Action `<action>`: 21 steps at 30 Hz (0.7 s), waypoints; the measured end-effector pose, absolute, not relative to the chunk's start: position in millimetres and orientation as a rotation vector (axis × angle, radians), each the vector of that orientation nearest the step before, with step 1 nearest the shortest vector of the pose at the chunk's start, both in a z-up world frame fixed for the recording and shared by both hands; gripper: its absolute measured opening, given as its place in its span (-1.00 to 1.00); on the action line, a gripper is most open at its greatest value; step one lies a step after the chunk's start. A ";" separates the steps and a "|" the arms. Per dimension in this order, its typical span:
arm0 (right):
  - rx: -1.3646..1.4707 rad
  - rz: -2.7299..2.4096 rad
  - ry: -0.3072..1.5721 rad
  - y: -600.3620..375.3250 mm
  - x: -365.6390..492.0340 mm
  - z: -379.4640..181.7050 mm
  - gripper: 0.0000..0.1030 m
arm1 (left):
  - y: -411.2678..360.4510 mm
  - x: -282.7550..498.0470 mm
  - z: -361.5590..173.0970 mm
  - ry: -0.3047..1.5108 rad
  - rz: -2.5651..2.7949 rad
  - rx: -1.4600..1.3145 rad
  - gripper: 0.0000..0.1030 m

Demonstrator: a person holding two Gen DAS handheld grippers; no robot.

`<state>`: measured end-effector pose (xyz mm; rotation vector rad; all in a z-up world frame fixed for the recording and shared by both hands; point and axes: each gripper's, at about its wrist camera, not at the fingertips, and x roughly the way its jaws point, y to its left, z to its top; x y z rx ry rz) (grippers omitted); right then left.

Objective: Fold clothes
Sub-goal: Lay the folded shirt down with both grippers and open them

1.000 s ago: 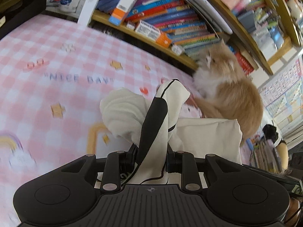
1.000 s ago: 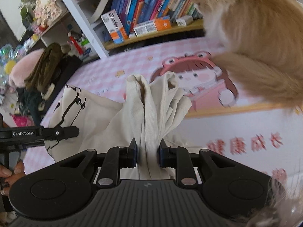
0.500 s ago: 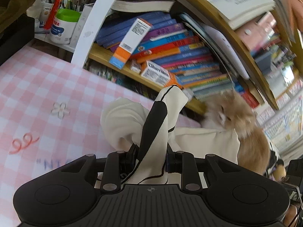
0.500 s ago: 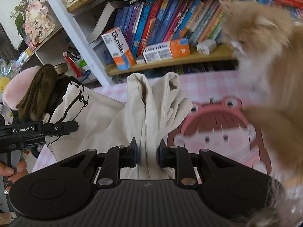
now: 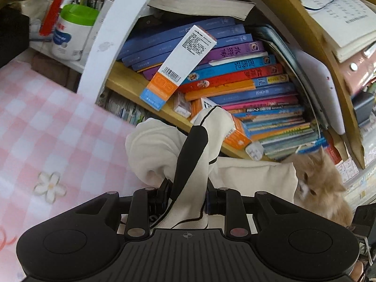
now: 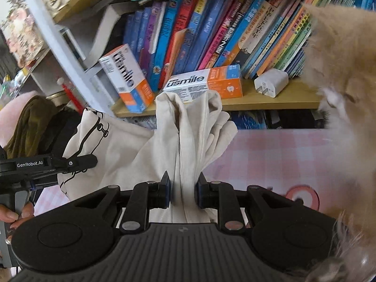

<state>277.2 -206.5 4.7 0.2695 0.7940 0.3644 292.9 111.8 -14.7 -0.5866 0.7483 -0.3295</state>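
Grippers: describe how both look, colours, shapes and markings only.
Both the left gripper and the right gripper are matte black, with a ribbed centre plate, rounded side lobes, silver pivot rivets and blue-edged jaws. In the right wrist view, the left one's side reads "GenRobot.AI" in white.

You're gripping soft, matt cream cloth (image 6: 188, 145) in matt black plastic fingers (image 6: 164, 189). Behind it: a smooth wooden shelf (image 6: 258, 98) and glossy book spines (image 6: 211, 30).
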 end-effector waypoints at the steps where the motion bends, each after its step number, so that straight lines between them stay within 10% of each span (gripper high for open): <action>1: 0.276 0.362 0.793 -208.4 282.5 2.6 -0.63 | 110.6 298.0 -16.4 0.749 -0.334 -0.590 -0.51; 12: 0.296 0.303 0.846 -227.7 321.8 -31.6 -0.57 | 106.8 333.4 -58.6 0.827 -0.287 -0.616 -0.39; 16: 0.301 0.240 0.863 -235.0 324.1 -45.0 -0.11 | 112.4 330.8 -68.2 0.844 -0.249 -0.660 -0.12; 21: 0.294 0.196 0.829 -238.2 319.1 -40.8 0.00 | 121.1 318.3 -66.2 0.826 -0.217 -0.676 -0.02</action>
